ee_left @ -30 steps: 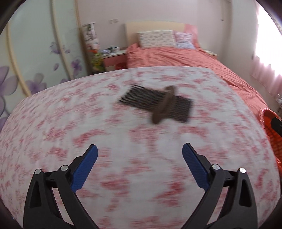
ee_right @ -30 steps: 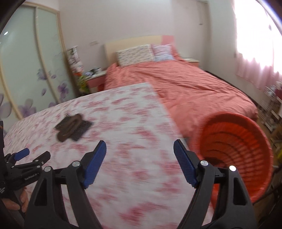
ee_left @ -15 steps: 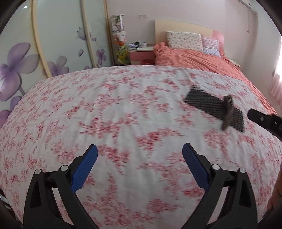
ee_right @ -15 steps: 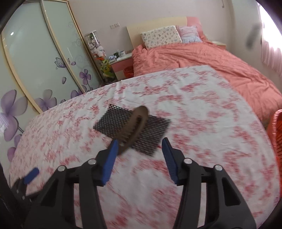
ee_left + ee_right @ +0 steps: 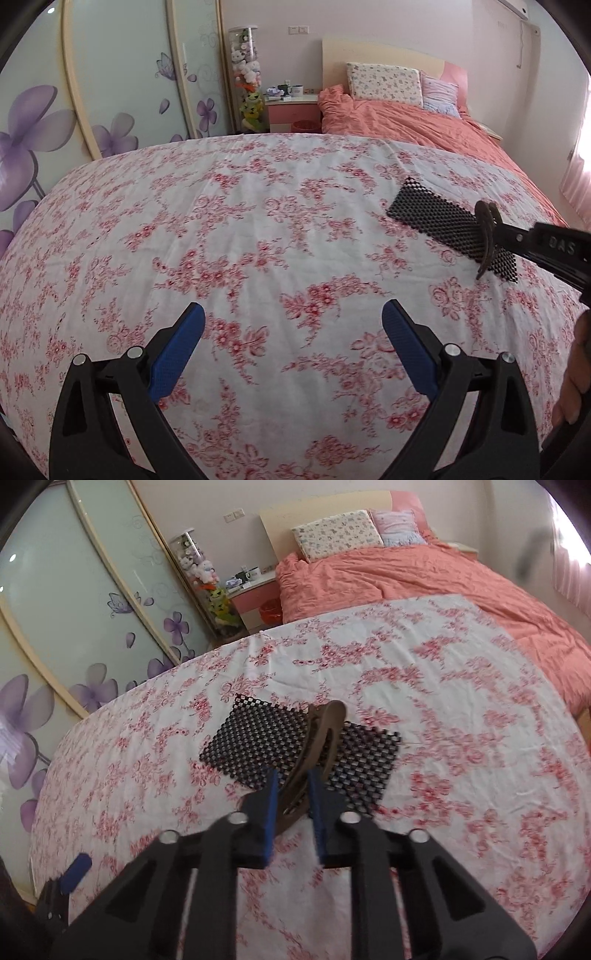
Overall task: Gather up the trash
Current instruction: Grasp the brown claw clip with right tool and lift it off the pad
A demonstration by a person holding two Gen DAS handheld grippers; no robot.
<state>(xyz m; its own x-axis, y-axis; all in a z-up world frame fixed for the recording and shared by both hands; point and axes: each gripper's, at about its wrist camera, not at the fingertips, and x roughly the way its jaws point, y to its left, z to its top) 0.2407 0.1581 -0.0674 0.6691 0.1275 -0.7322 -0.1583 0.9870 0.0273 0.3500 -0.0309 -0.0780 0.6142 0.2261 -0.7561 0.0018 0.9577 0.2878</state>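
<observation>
On the flowered cloth [image 5: 461, 709] covering the counter, a black mesh mat [image 5: 258, 742] lies flat, and a brown hair claw clip [image 5: 317, 746] sits across it, standing up on edge. I have my right gripper [image 5: 291, 805] down at the near end of that clip; its jaws are closing, the blue pads nearly together with the clip's lower end between them. From the left wrist view I see the same clip [image 5: 487, 236] at the right end of the mat [image 5: 436, 218], with the right gripper [image 5: 517, 238] reaching in from the right edge. My left gripper [image 5: 291, 354] hangs over bare cloth, well apart from the mat, its jaws spread wide with nothing between them. Beyond the counter stands a bed [image 5: 424, 576] with a coral quilt.
</observation>
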